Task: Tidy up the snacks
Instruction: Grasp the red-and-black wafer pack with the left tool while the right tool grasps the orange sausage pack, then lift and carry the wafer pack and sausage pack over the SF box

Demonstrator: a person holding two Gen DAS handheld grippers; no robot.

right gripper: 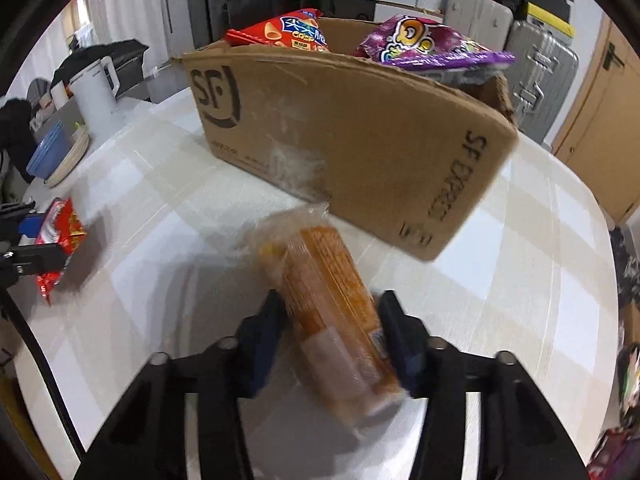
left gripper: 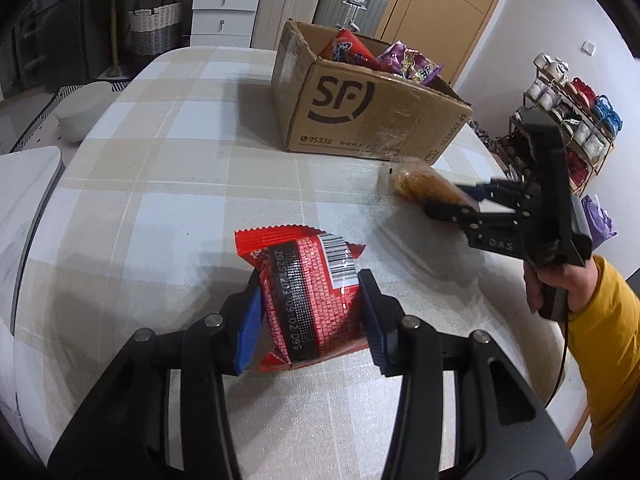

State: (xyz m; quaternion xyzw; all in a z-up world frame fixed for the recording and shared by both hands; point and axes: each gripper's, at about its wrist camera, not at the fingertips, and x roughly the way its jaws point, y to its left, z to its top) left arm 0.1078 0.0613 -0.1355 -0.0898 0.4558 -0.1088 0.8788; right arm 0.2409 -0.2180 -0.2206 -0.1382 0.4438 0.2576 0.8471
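My left gripper (left gripper: 310, 312) is shut on a red snack packet (left gripper: 308, 280) with a barcode, held just above the checked tablecloth (left gripper: 180, 184). My right gripper (right gripper: 330, 320) is shut on a clear-wrapped orange snack pack (right gripper: 320, 280), which points toward the near corner of the cardboard SF box (right gripper: 340, 140). The box stands on the table and holds a red chip bag (right gripper: 288, 32) and a purple snack bag (right gripper: 424, 44). In the left wrist view the right gripper (left gripper: 444, 200) holds the orange pack (left gripper: 416, 180) just in front of the box (left gripper: 360, 120).
A hand in a yellow sleeve (left gripper: 600, 308) holds the right gripper. A shoe rack (left gripper: 568, 120) stands past the table's right edge. A white kettle (right gripper: 96, 84), a blue bowl and plates (right gripper: 52, 152) sit on a side counter. Suitcases (right gripper: 536, 76) stand behind the box.
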